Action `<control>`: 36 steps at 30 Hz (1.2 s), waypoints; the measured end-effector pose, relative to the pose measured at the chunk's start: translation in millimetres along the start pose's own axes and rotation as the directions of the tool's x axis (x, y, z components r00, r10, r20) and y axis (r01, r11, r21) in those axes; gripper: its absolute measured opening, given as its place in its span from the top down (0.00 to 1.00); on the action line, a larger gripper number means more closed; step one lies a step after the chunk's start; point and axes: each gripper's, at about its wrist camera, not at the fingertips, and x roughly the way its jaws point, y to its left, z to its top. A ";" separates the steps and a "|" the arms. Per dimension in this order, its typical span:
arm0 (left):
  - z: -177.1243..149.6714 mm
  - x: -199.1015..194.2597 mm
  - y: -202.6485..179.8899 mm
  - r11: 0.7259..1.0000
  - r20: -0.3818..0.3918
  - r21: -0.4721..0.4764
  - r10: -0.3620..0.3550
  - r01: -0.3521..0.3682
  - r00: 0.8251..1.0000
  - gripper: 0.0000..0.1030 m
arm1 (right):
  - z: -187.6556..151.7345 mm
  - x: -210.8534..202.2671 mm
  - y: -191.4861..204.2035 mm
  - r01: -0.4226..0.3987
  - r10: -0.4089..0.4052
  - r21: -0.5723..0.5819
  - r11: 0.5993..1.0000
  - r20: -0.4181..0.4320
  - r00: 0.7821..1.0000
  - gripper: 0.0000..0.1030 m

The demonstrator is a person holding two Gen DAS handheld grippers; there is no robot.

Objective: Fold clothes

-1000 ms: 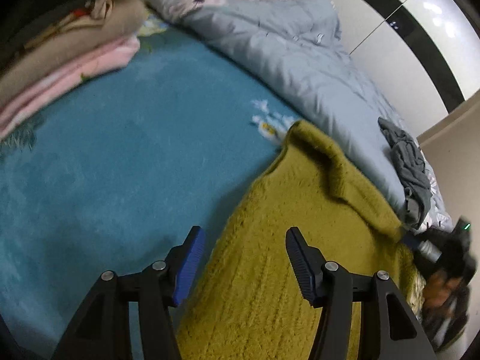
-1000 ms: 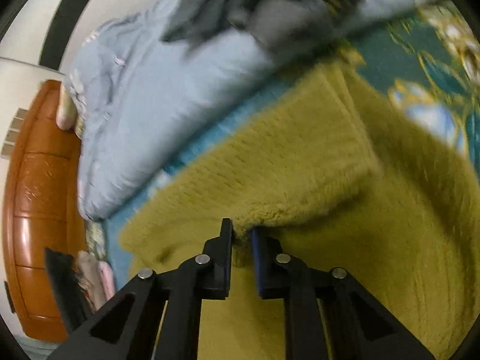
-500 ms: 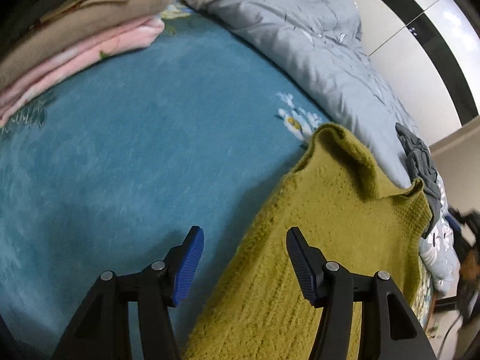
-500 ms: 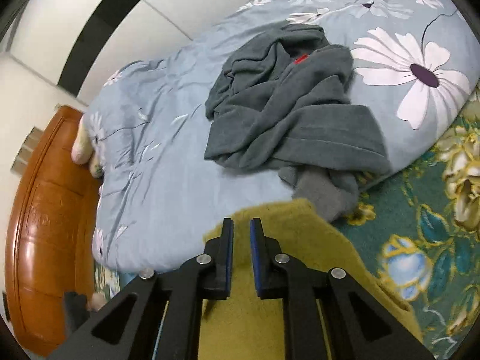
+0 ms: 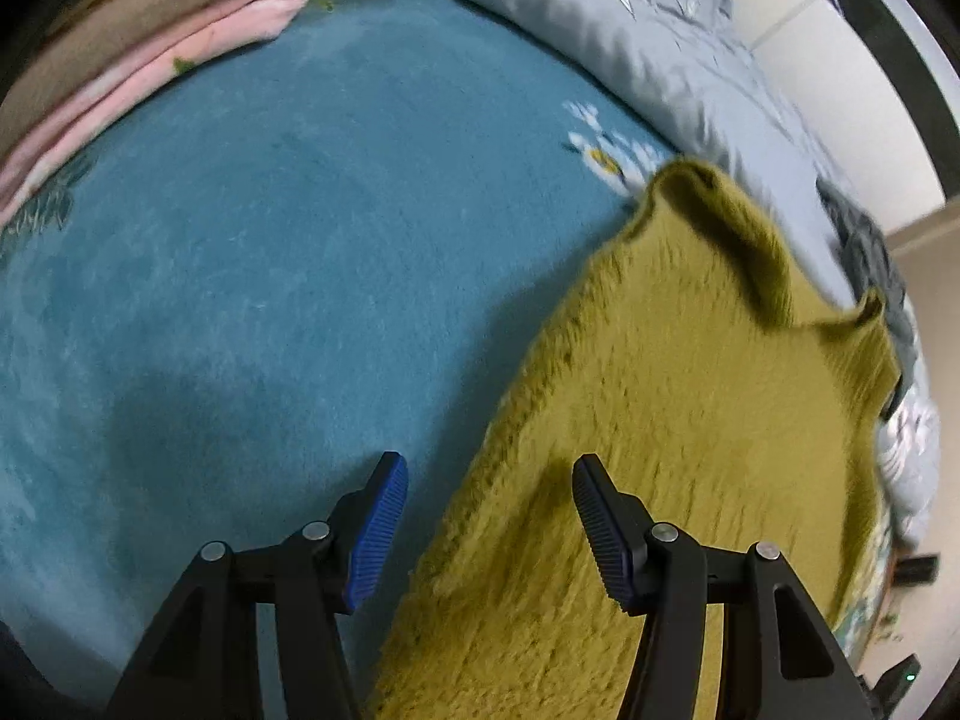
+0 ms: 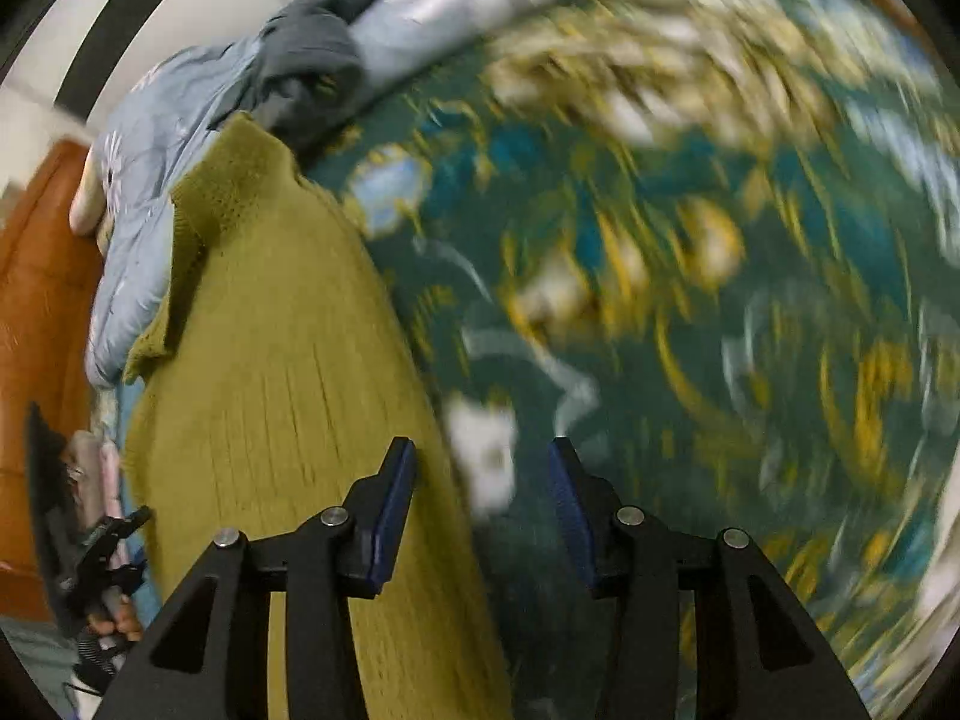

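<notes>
Dim fisheye views, right motion-blurred

My two black claws (image 5: pixel 489 531) (image 6: pixel 483 507) with bumpy blue finger pads (image 5: pixel 375 531) and little round silver screws (image 5: pixel 315 531).

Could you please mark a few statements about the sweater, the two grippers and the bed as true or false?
1. Both grippers are open and hold nothing. True: the left gripper and the right gripper each show a wide gap.
2. The sweater is red. False: it is olive yellow.
3. Folded pink and tan clothes lie stacked on the blue blanket. True.
4. A gray garment lies crumpled on the light floral quilt. True.
5. The right gripper is clamped on the sweater's edge. False: its jaws are apart, straddling that edge.
</notes>
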 end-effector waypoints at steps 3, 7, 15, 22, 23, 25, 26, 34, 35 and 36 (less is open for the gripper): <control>-2.6 -1.9 3.6 1.000 -0.013 -0.008 -0.012 0.012 1.000 0.43 | -10.0 1.7 -5.6 -0.045 0.044 0.082 0.996 0.022 0.999 0.59; -4.2 -3.3 11.1 0.999 -0.035 -0.040 -0.037 0.036 0.999 0.65 | -12.8 8.8 3.7 -0.071 0.072 0.082 0.994 -0.007 0.997 0.83; -3.3 -35.1 6.3 0.996 0.121 0.015 -0.086 0.085 0.989 0.89 | -24.0 -3.7 21.1 -0.038 0.038 -0.003 0.999 -0.016 0.999 0.90; -3.2 -44.2 -1.7 0.995 0.170 0.095 -0.036 0.019 0.985 0.89 | -49.4 -6.4 33.1 0.011 -0.019 -0.115 0.993 -0.067 0.998 0.91; -3.9 -43.0 -0.2 0.996 0.162 0.085 -0.033 0.019 0.986 0.89 | -49.4 -2.2 30.2 0.013 -0.020 -0.098 0.995 -0.073 0.997 0.91; -4.2 -42.3 3.4 0.998 0.154 0.058 -0.035 0.027 0.987 0.86 | -45.3 -0.5 28.4 -0.001 -0.004 -0.074 0.997 -0.075 0.997 0.90; -3.2 -43.5 5.7 0.999 0.158 0.037 -0.045 0.039 0.986 0.86 | -43.1 0.0 27.7 -0.009 0.004 -0.063 0.998 -0.076 0.997 0.90; 3.6 -62.4 18.5 0.986 0.249 -0.083 -0.118 0.142 0.961 0.62 | 13.8 7.0 97.9 0.047 -0.041 -0.234 0.971 0.030 0.999 0.74; 3.4 -65.8 17.6 0.984 0.265 -0.080 -0.131 0.157 0.955 0.60 | 21.0 7.9 106.9 0.055 -0.045 -0.255 0.965 0.044 0.998 0.73; 3.2 -69.3 16.7 0.982 0.281 -0.076 -0.144 0.171 0.949 0.59 | 28.3 8.8 115.9 0.064 -0.049 -0.276 0.959 0.059 0.997 0.73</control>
